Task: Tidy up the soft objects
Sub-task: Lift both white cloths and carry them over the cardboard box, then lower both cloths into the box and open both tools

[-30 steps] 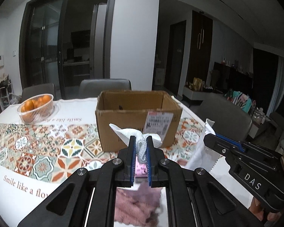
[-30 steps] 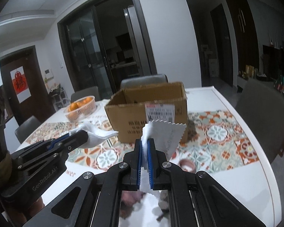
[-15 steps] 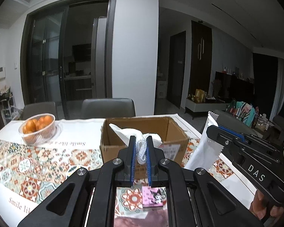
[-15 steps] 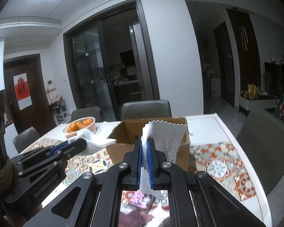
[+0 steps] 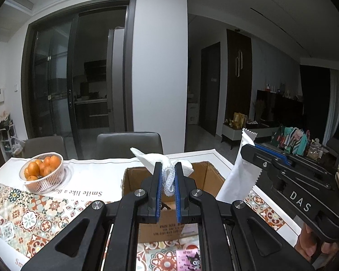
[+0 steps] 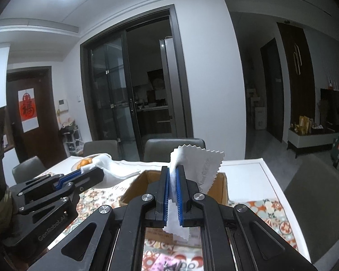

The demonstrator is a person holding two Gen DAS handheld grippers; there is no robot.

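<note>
My left gripper (image 5: 168, 176) is shut on a white mesh cloth (image 5: 162, 161) and holds it above the open cardboard box (image 5: 205, 174). My right gripper (image 6: 173, 178) is shut on a white cloth with zigzag edges (image 6: 201, 164), also held above the box (image 6: 222, 188). The right gripper (image 5: 250, 150) shows at the right of the left wrist view with its cloth (image 5: 239, 178) hanging down. The left gripper (image 6: 92, 172) shows at the left of the right wrist view with its cloth (image 6: 115, 169).
The box stands on a table with a patterned cloth (image 5: 22, 214). A white basket of oranges (image 5: 41, 171) sits at the far left. A small pink packet (image 5: 188, 258) lies near the table's front. Grey chairs (image 5: 128, 144) stand behind the table.
Both grippers have risen and moved forward with their cloths, from in front of the box to above its opening. The pink towel under the left gripper has left the view.
</note>
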